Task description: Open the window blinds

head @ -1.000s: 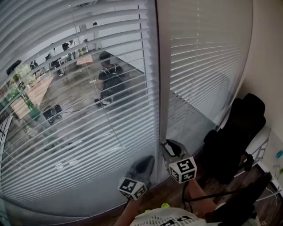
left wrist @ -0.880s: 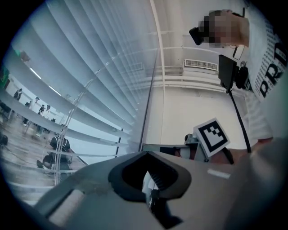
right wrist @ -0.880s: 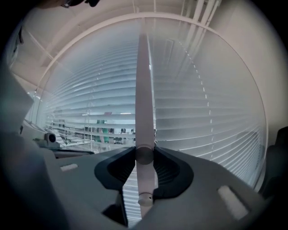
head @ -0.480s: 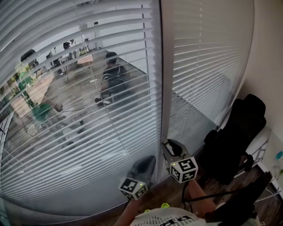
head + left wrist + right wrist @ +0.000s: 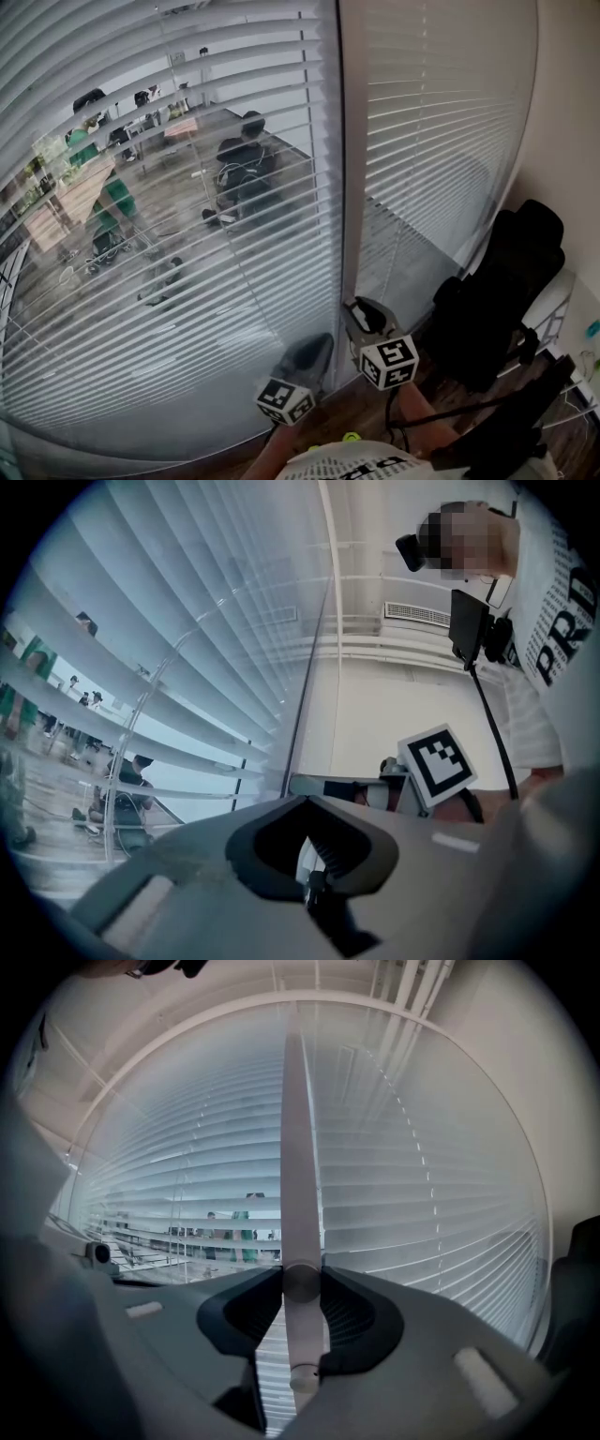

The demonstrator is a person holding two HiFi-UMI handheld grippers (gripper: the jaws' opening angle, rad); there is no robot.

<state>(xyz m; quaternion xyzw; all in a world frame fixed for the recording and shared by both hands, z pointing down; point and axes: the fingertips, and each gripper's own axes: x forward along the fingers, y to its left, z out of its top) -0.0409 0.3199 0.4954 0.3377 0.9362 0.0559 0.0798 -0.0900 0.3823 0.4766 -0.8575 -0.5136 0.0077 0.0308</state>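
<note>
Daylight, flat and cool, comes in through the blinds [image 5: 187, 234]. Upper slats glare near white, and lower slats are grey.
Head view: fairly sharp at centre. Strong barrel distortion bows the slats and leans the window post [image 5: 349, 169]. The right corner is dim, and the black chair [image 5: 497, 291] is a shadowed mass with little detail. The wall [image 5: 567, 112] is warm cream and evenly lit.
Left gripper view: round black vignette. The body of the left gripper [image 5: 309, 883] is grey and out of focus close to the lens. The ceiling is bright.
Right gripper view: milky haze over the slats and low contrast. The tilt wand [image 5: 300, 1194] is pale and soft-edged. The body of the right gripper [image 5: 305, 1335] is blurred and in shade. The corners are dark.
</note>
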